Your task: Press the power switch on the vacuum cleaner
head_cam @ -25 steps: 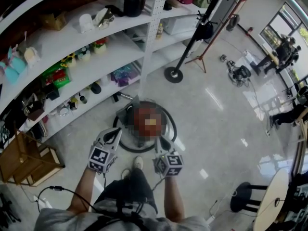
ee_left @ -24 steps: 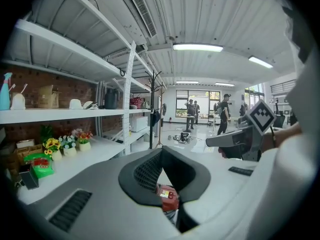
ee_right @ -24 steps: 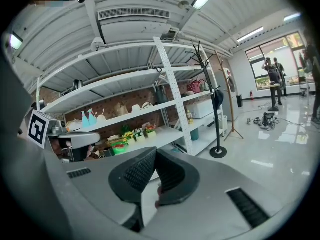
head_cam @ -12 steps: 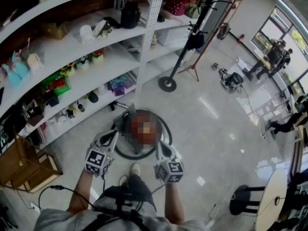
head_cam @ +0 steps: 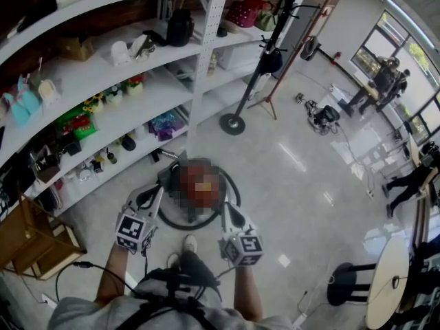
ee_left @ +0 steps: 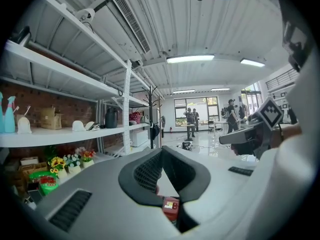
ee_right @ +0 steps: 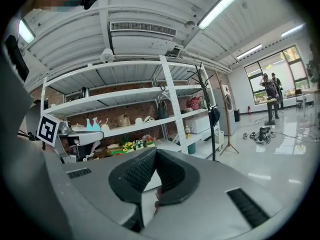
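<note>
Both grippers are held over the floor (head_cam: 295,184) in the lower centre of the head view. Left gripper (head_cam: 154,192): jaws together at the tips, nothing clamped, as its own view (ee_left: 161,151) shows. Right gripper (head_cam: 225,209): the same, tips together and empty (ee_right: 155,153).

The vacuum (head_cam: 170,177) sits on the floor at frame centre, just above both grippers, with its hose (head_cam: 172,220) looped around it. Neither gripper touches it. Most of its body is under a mosaic patch, so I can't make out the switch.

A red part (ee_left: 170,207) shows in the gap under the left pads. Shelf (head_cam: 103,81) is at upper left, coat rack (head_cam: 265,53) at upper centre.
</note>
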A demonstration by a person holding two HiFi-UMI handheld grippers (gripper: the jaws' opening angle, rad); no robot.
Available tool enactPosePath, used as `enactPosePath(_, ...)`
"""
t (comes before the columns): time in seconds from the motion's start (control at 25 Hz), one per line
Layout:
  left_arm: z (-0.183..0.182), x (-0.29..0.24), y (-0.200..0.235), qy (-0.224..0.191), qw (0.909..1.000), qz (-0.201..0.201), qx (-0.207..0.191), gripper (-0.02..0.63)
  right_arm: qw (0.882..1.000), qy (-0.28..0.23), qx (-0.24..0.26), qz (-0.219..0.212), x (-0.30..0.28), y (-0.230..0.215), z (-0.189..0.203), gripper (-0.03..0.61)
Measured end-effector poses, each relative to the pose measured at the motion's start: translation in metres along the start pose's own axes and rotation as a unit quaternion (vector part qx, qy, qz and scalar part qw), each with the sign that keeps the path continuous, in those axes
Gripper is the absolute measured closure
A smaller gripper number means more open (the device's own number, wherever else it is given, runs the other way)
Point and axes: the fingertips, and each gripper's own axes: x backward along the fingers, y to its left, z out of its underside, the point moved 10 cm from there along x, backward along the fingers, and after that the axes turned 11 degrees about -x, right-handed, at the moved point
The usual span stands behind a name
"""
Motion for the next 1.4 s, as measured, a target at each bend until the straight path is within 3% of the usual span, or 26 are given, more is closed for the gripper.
enactPosePath(0.64,-0.019,0.036,0.0,-0.031,0.9986,-0.015,-0.039,0.607,0.998,-0.058,0.024,0.001,0.05,0.009,-0.011,0.566)
enactPosePath(1.4,-0.019,0.037,-0.014,-0.025,0.9988,-0.005,-0.042,0.607,0.998,-0.057,0.012,-0.005,0.055,0.006,-0.01,0.566)
